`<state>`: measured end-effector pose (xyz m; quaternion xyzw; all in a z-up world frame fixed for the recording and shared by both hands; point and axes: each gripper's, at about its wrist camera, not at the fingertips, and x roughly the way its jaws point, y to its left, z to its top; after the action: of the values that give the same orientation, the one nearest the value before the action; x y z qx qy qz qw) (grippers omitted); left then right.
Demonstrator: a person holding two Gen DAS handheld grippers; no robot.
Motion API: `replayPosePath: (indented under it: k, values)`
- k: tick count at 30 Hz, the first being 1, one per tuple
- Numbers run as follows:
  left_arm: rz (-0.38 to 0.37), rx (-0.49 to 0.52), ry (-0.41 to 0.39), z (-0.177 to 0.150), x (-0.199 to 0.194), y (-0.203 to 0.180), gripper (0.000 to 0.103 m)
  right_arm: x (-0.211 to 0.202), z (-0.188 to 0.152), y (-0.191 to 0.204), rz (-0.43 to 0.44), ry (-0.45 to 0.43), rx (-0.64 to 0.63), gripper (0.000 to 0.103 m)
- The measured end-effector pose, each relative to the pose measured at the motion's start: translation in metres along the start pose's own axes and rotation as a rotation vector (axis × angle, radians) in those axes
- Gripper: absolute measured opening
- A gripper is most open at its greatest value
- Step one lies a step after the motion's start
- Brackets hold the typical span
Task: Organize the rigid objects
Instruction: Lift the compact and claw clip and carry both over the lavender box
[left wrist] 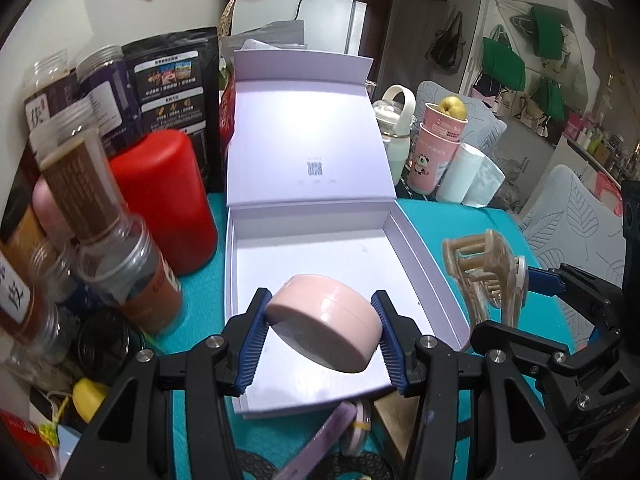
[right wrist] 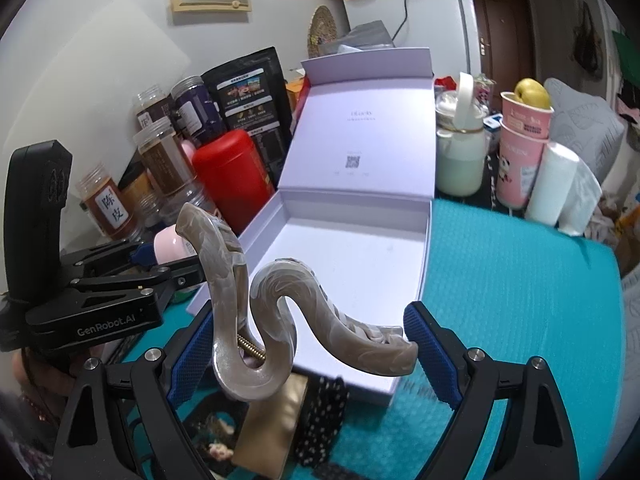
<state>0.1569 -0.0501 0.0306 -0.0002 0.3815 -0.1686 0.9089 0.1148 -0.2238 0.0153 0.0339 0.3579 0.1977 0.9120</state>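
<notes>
Looking along the left gripper (left wrist: 322,334), we see its blue pads pinching a round pink case (left wrist: 324,322), tilted and held just above the near part of the open white box (left wrist: 424,264), low in the centre of the frame. In the right wrist view, the right gripper (right wrist: 310,354) stands wide with its pads clamped on the two ends of a marbled beige hair claw (right wrist: 276,308), which fills the lower centre of that frame, in front of the box's near edge. The same claw shows at the right of the left wrist view, beside the box's right wall.

Under the grippers, at the bottom of the frames, we make out a gold card (right wrist: 272,424) and a dotted black item (right wrist: 320,420) on the teal tablecloth (right wrist: 520,288). The box's floor is bare and its lid (left wrist: 308,140) stands up behind it.

To the left of the box stand a red canister (left wrist: 168,200) and clear jars (left wrist: 76,184), with a black pouch (left wrist: 168,88) behind them. To the upper right we see stacked pink cups (left wrist: 436,148) with a yellow fruit (left wrist: 452,108) on top, and a white fridge (right wrist: 420,20) further back.
</notes>
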Motion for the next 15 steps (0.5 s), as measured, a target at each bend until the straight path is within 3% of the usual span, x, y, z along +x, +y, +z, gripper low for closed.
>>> replayPosePath:
  k: [10, 15]
  values:
    - [-0.021, 0.025, 0.031, 0.025, 0.023, 0.001, 0.051, 0.017, 0.026, -0.011, -0.001, -0.008, -0.02, 0.091]
    - [0.003, 0.051, 0.042, 0.032, 0.037, 0.001, 0.051, 0.031, 0.036, -0.019, -0.01, 0.008, -0.024, 0.091]
